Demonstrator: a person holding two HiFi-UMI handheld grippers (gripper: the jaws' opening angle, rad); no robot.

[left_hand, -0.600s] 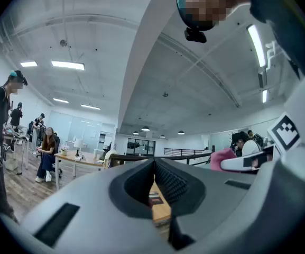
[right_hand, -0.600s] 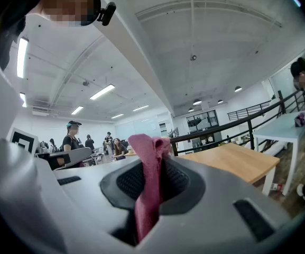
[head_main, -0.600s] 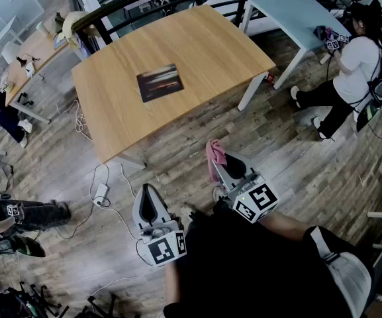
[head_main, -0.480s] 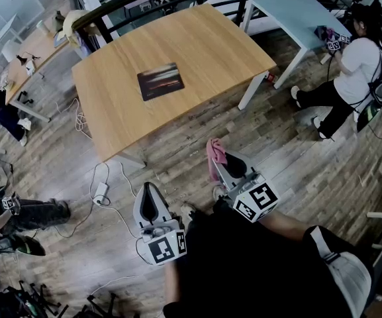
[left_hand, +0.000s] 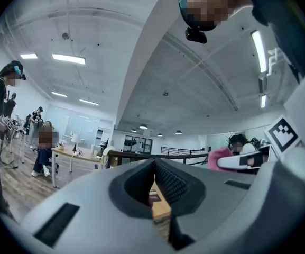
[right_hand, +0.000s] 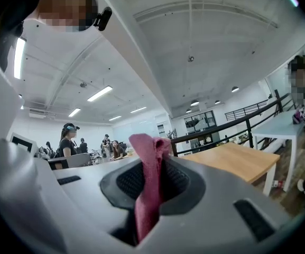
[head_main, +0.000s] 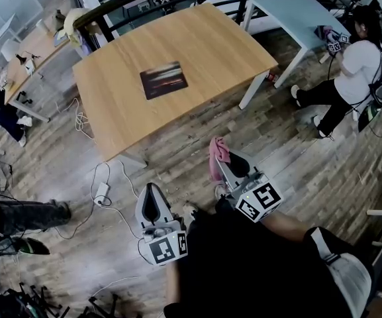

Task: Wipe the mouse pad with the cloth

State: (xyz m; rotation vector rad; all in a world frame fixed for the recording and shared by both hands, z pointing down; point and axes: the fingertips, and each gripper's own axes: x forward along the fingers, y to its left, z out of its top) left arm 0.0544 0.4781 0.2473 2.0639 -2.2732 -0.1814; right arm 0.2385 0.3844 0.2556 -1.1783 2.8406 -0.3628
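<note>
The right gripper (head_main: 220,159) is hanging low in front of the person, over the wood floor (head_main: 177,158), and its jaws are clenching the pink cloth (head_main: 216,151). The right gripper view is showing it plainly: the cloth (right_hand: 150,165) is sitting pinched between the two ribbed pads, a bunch poking up above the tips and a strip trailing down toward the camera. The left gripper (head_main: 150,192) is hovering beside it, also over the floor, and in its own view the jaws of the left gripper (left_hand: 154,165) are pressing together at the tips with nothing between them.

The mouse pad (head_main: 163,80) is lying flat on the wooden table (head_main: 224,42), in the left half of the tabletop, clear of every edge. Both grippers are sitting off the table's near edge, well apart from the pad, and the cloth is not touching it.

A white power strip (head_main: 101,192) and its cables are trailing across the floor, near the left gripper. Off past the wooden table's right corner a person in a white shirt (head_main: 357,61) is standing at a pale blue table (head_main: 290,12). In the right gripper view the wooden table (right_hand: 237,160) is showing beyond the jaws, to the right.
</note>
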